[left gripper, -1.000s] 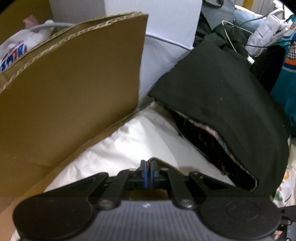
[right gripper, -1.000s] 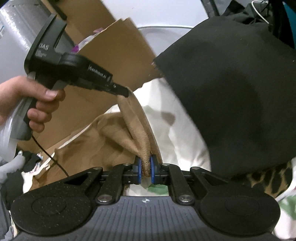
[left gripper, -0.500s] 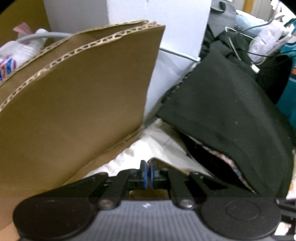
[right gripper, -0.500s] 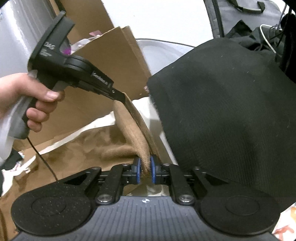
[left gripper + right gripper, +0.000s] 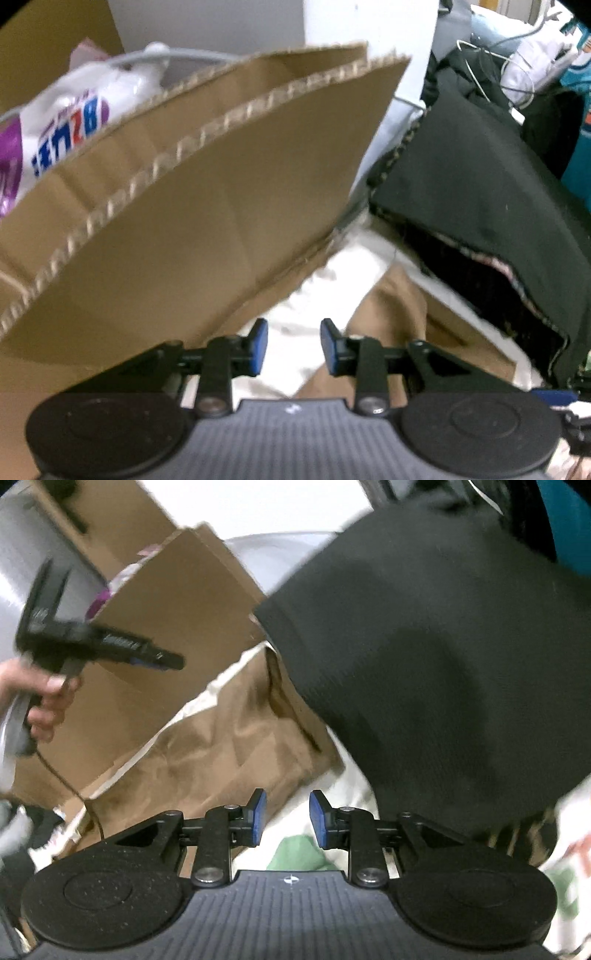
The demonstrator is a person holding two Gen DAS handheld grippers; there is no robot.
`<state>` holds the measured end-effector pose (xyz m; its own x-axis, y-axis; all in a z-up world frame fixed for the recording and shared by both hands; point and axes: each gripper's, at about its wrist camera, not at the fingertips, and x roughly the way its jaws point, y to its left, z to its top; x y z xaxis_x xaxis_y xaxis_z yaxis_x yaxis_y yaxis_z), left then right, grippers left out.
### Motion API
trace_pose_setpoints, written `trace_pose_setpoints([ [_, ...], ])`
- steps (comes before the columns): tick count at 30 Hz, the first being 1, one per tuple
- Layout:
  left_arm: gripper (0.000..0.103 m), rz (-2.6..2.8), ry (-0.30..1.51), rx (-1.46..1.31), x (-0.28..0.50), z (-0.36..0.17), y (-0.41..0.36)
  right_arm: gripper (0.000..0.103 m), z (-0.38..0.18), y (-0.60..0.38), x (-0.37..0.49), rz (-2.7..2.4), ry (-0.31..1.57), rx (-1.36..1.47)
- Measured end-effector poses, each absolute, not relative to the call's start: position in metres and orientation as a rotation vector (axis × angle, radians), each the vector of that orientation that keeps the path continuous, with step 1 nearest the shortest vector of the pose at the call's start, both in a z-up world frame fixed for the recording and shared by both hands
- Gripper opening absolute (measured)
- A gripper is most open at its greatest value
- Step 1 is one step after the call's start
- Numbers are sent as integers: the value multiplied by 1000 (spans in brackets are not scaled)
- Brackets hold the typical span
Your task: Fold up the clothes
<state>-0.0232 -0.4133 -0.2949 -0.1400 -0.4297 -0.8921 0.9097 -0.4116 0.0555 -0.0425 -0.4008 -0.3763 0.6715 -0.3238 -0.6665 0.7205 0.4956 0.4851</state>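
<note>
- Both my jaws stand apart and empty: my left gripper (image 5: 294, 346) and my right gripper (image 5: 284, 821) each pinched the soft tan-brown garment (image 5: 236, 746) half a second ago and have let it go.
- That garment now lies crumpled on the white bedsheet (image 5: 295, 343), between the leaning brown corrugated cardboard sheets (image 5: 207, 221) and the large black cloth (image 5: 443, 657).
- My left hand (image 5: 44, 701) holds its gripper clear above the cardboard.
- Clothes and wire hangers (image 5: 480, 62) crowd the background.

Both wrist views low, close, facing forward over bedding; 2 views share brown garment (image 5: 236, 746), cardboard (image 5: 207, 221).
</note>
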Motion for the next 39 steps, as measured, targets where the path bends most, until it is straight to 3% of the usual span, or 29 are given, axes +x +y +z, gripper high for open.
trace_pose_setpoints([
  [5,33,-1769,687,1101,-29,-312,-409,40,-392,-402,-41,-710,522,930],
  [18,33,-1860,591,1166,-70,-338,-416,39,-404,-410,-20,-781,513,970],
  [19,33,-1866,590,1167,-71,-338,-418,32,-405,-411,-18,-787,523,961],
  [20,33,-1874,580,1170,-73,-339,-418,13,-407,-412,-18,-796,532,957],
  [21,33,-1881,570,1173,-75,-340,-419,5,-408,-413,-19,-808,539,961],
  [29,35,-1927,497,1200,-84,-346,-420,3,-411,-408,-23,-869,565,960],
  [36,35,-1975,428,1231,-92,-347,-418,15,-406,-407,-17,-920,572,918],
  [38,41,-1990,414,1236,-95,-347,-417,31,-404,-408,-15,-927,569,902],
  [39,43,-1997,416,1234,-97,-347,-417,32,-403,-409,-14,-930,568,895],
])
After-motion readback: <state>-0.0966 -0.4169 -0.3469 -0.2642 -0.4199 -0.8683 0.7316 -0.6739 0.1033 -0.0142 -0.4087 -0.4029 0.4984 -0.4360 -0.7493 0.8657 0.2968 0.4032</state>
